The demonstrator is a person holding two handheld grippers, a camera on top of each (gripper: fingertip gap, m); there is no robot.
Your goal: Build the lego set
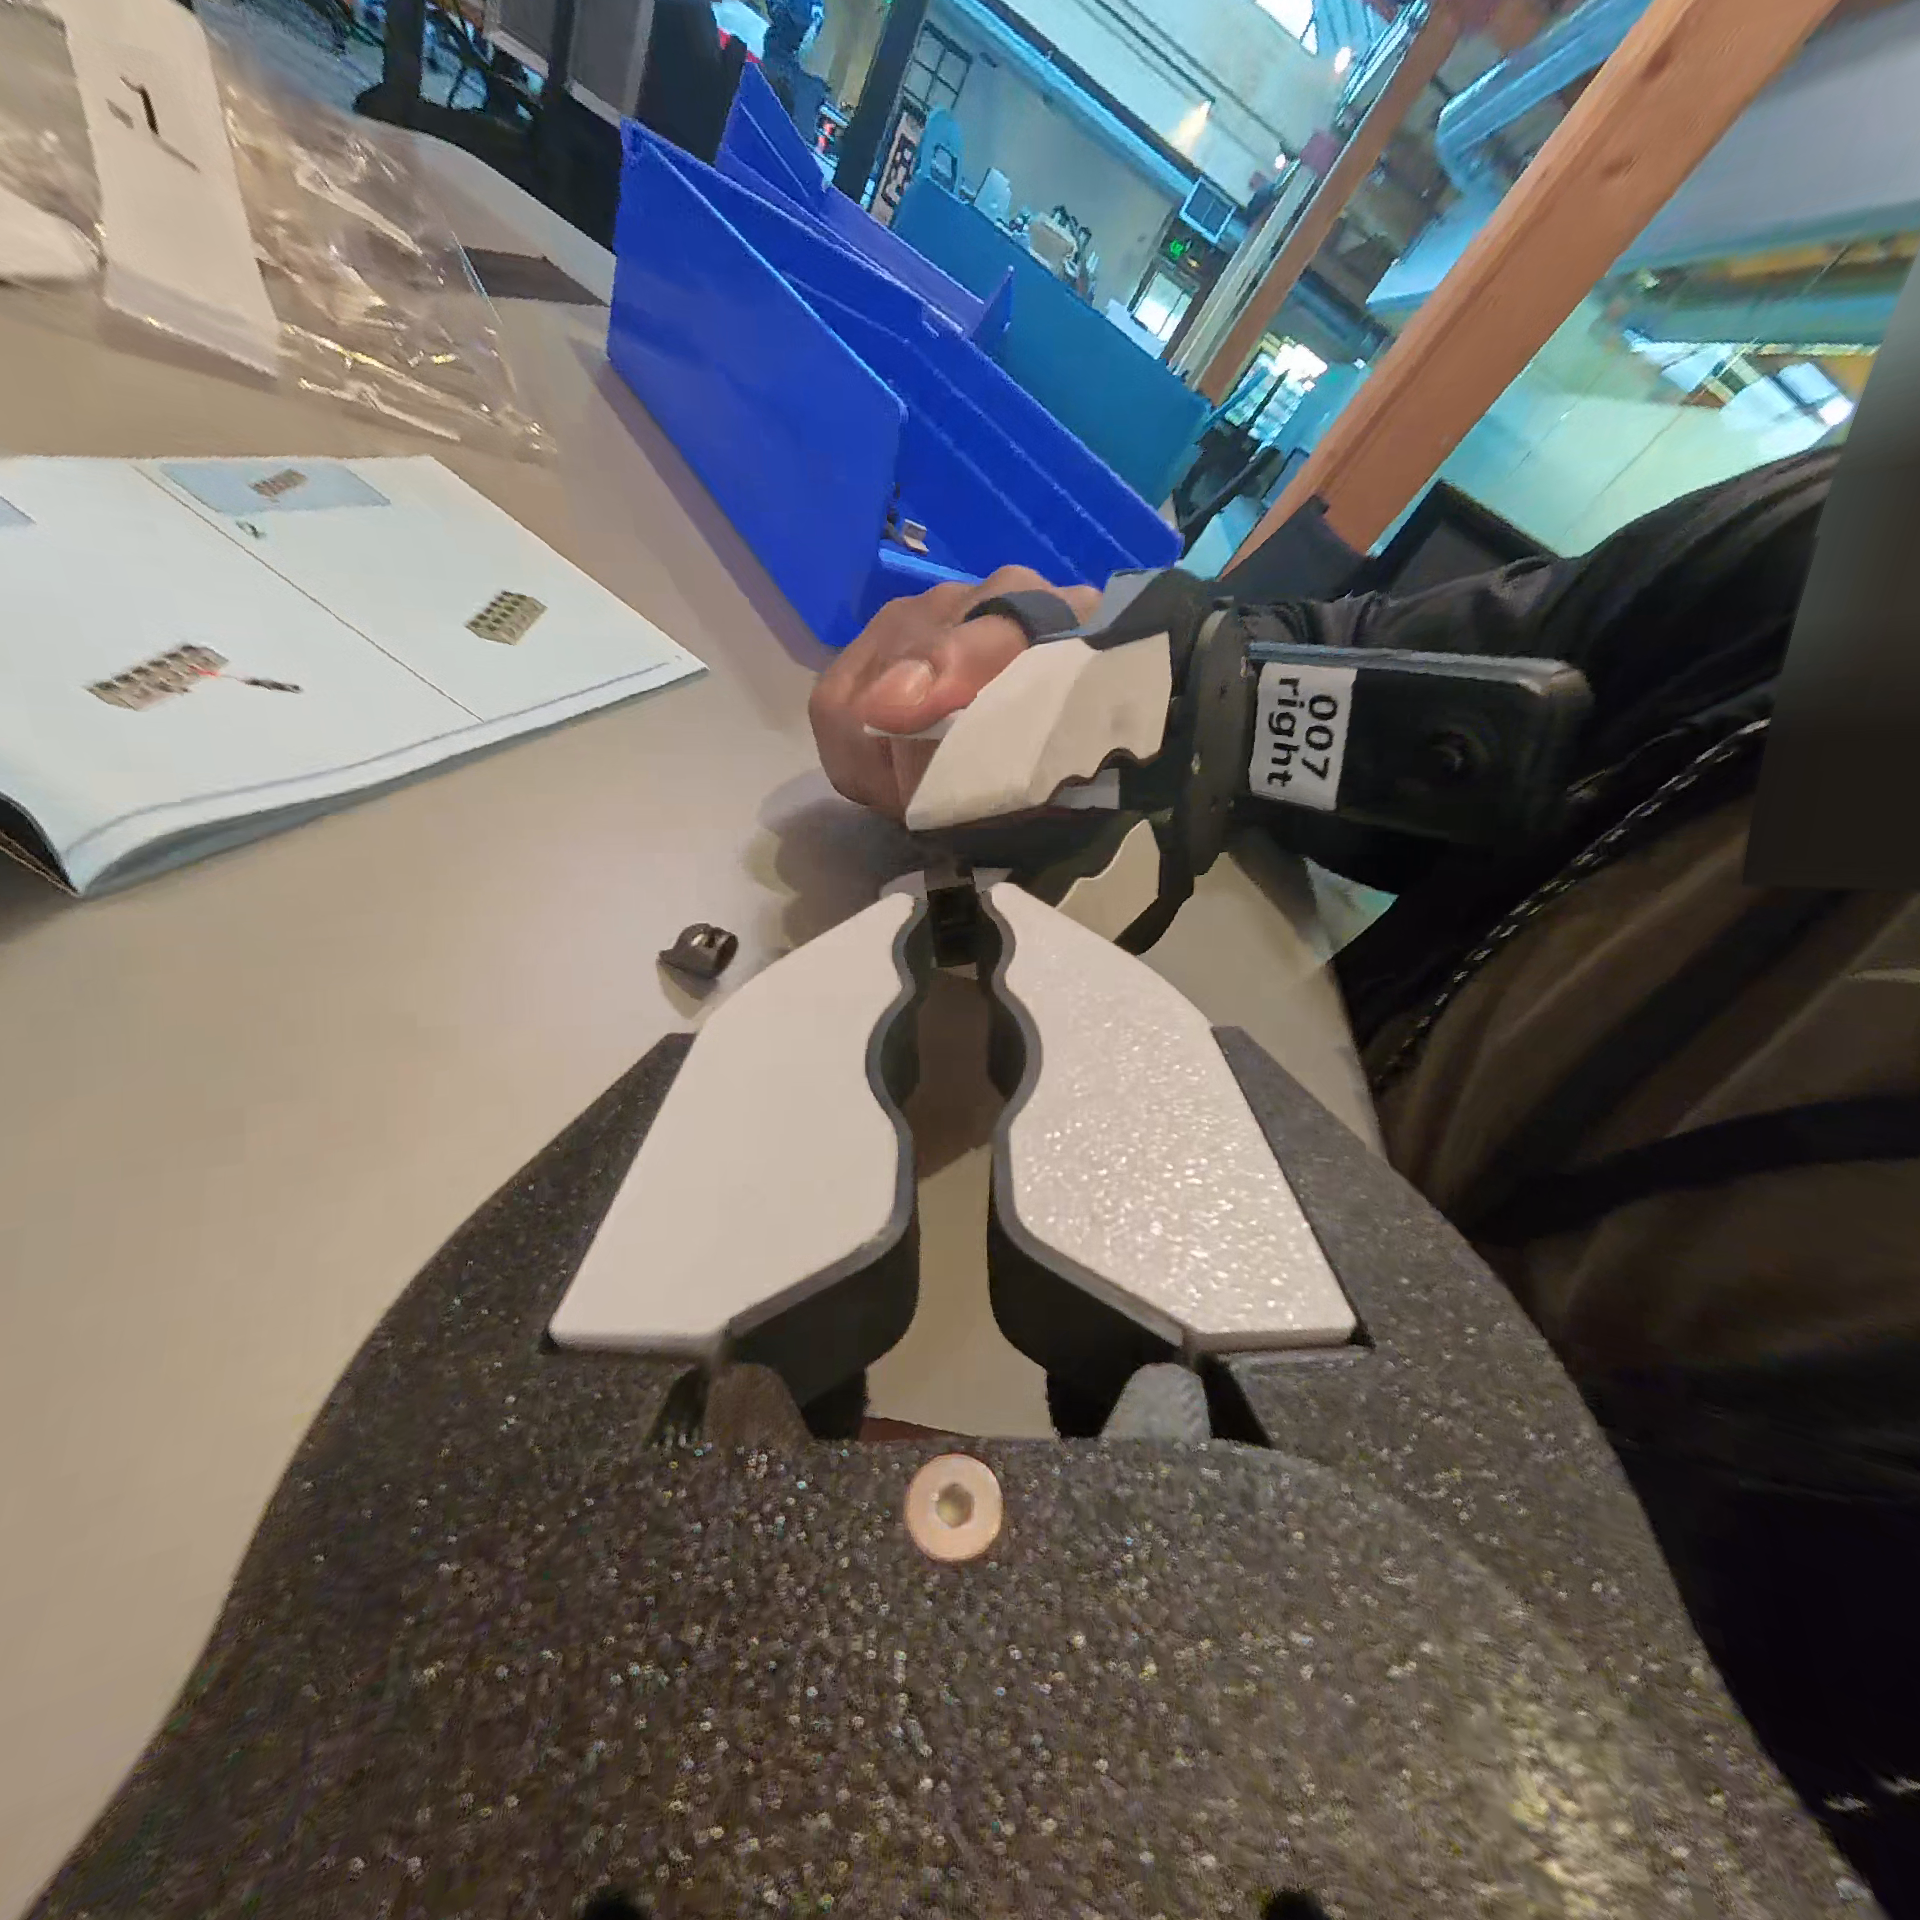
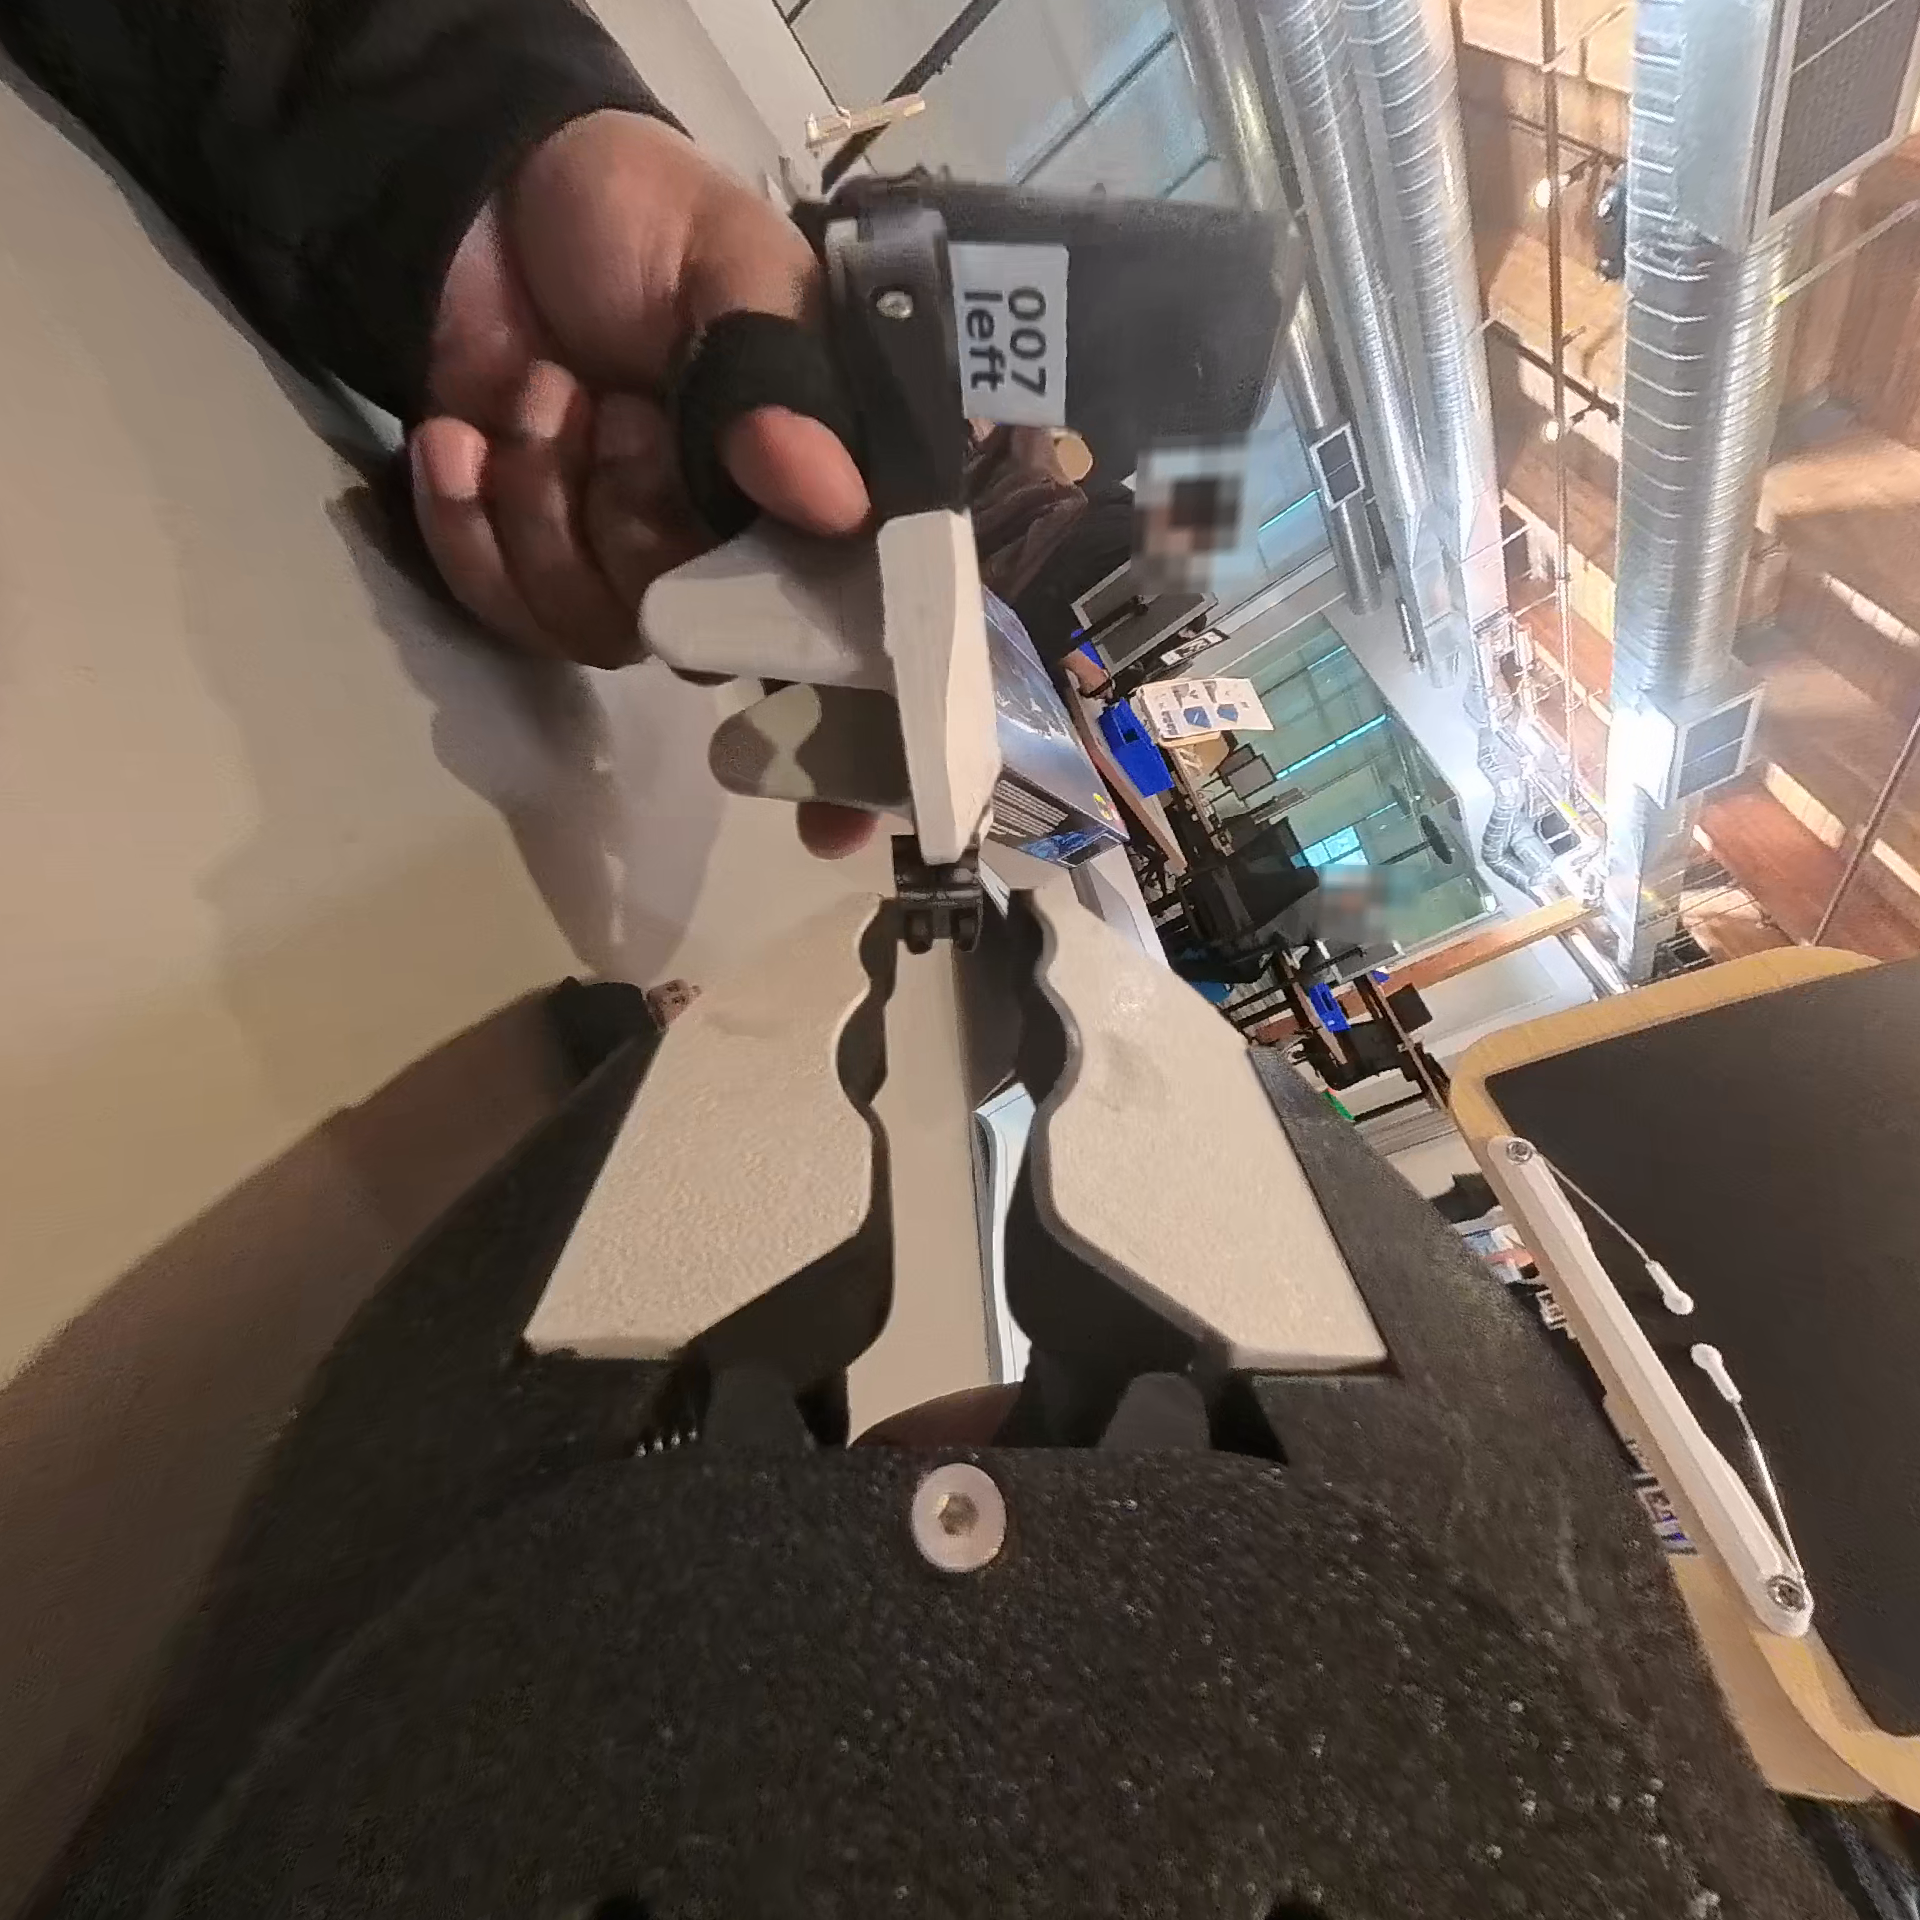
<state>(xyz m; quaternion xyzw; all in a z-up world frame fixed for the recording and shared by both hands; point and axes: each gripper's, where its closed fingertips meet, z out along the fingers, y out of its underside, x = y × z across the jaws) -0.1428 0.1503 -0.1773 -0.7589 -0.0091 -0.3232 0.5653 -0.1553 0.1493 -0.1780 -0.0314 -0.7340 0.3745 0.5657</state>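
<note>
The left gripper (image 1: 951, 894) has its fingers (image 1: 821, 997) clamped on a small black plastic piece (image 1: 953, 925), held just above the beige tabletop (image 1: 364, 1039) near its front edge. The right gripper (image 2: 943, 904) meets it tip to tip; its fingers (image 2: 1091, 997) stand slightly apart around the same piece (image 2: 940, 899), and whether they press on it cannot be told. A small dark clip (image 1: 698, 948) lies just left of the left gripper. An open white instruction booklet (image 1: 312, 623) lies farther left, with bare tabletop between. Blue plastic bins (image 1: 790, 416) stand behind, a small piece (image 1: 912, 535) visible inside one.
</note>
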